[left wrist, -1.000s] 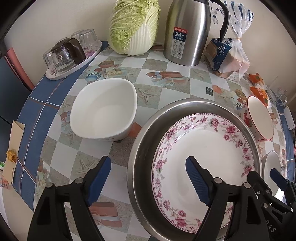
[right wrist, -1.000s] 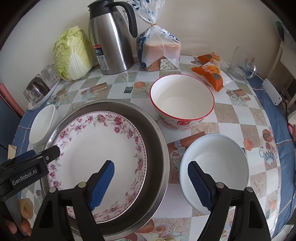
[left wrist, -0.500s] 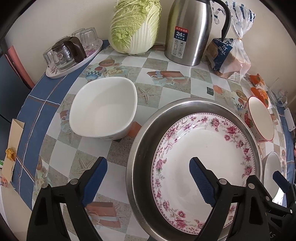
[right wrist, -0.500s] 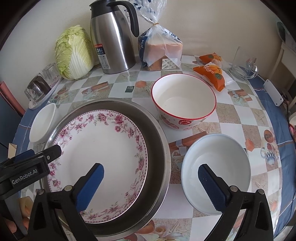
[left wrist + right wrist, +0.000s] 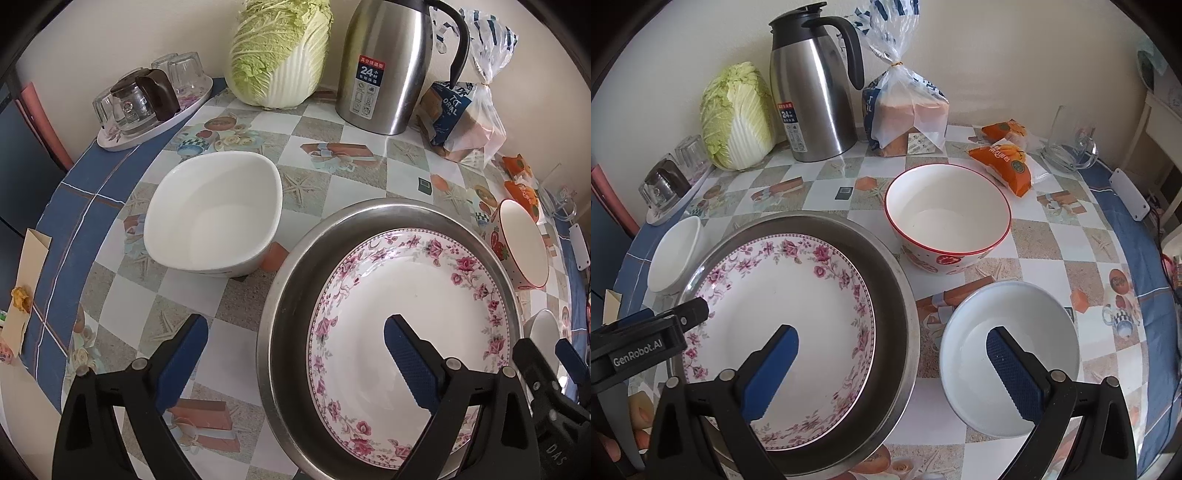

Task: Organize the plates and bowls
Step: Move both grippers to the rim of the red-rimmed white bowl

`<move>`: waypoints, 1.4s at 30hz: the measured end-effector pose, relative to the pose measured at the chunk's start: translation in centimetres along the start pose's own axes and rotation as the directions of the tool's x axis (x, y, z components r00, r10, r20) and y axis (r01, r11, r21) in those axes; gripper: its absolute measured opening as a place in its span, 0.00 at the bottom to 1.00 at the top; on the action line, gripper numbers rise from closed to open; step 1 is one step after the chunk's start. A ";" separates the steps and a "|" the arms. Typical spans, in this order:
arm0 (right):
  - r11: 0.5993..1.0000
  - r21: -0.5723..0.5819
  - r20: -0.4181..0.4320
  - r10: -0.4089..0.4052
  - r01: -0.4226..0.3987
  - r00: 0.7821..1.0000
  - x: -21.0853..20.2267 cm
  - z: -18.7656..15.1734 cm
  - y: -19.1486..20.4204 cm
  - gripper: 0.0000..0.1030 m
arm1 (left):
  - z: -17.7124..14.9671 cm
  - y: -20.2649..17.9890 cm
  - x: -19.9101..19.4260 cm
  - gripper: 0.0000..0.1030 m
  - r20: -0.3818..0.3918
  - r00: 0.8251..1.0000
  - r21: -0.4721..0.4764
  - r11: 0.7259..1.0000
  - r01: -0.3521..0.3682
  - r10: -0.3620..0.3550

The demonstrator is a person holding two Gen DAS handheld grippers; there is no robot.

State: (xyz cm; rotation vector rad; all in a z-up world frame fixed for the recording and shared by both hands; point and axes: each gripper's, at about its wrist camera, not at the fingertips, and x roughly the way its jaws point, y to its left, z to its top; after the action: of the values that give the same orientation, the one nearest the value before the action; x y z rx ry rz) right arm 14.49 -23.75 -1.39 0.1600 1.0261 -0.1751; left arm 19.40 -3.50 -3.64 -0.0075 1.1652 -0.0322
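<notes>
Both tools just opened wide, empty: I'd bring right tool [image 5: 892,373] squarely onto white bowl [image 5: 1008,354] rim at 3 o'clock of flowered plate [image 5: 783,325], left tool [image 5: 295,363] clear.

The wide round steel basin [image 5: 905,295] looks brushed and dull; the floral-rimmed white ceramic plate [image 5: 783,295] inside it is glossy. The tall stainless-steel jug [image 5: 812,99] shines, and the checked oilcloth surface [image 5: 1052,236] looks smooth.

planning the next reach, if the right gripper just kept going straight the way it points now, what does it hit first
Most likely the steel basin's right rim, or the bare tablecloth between it and the plain white bowl. The right gripper is open, one finger over the floral plate, the other over that bowl. Depth is unclear.
</notes>
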 end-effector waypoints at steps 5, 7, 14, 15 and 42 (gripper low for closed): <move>0.996 0.075 0.063 0.040 -0.045 0.997 -1.3 0.8 -1.6 1.00 | 0.0 -0.3 -0.2 0.94 0.005 1.000 0.010 1.000 -0.004 0.004; 0.995 0.083 0.074 0.043 -0.049 0.996 -1.5 1.1 -2.0 1.00 | -0.1 -0.4 -0.3 0.94 0.007 1.000 0.012 1.000 -0.003 0.003; 0.996 0.091 0.063 0.007 -0.012 0.998 -1.7 2.0 -3.7 1.00 | 0.0 -0.8 -0.8 0.94 0.026 1.000 0.004 1.000 0.004 -0.004; 0.995 0.098 0.060 0.004 -0.009 0.998 -1.8 2.1 -4.0 1.00 | 0.1 -0.9 -0.8 0.94 0.028 1.000 0.002 1.000 0.009 -0.009; 0.980 0.194 0.043 -0.042 0.033 0.998 -1.6 6.2 -9.4 1.00 | 3.8 -5.3 -1.0 0.94 -0.001 0.995 0.037 0.994 0.102 -0.102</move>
State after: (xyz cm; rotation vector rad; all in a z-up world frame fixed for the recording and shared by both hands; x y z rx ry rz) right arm 16.78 -34.07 2.68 0.3121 0.9653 -0.3122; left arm 22.43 -8.80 -1.12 -0.0346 1.1628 -0.1443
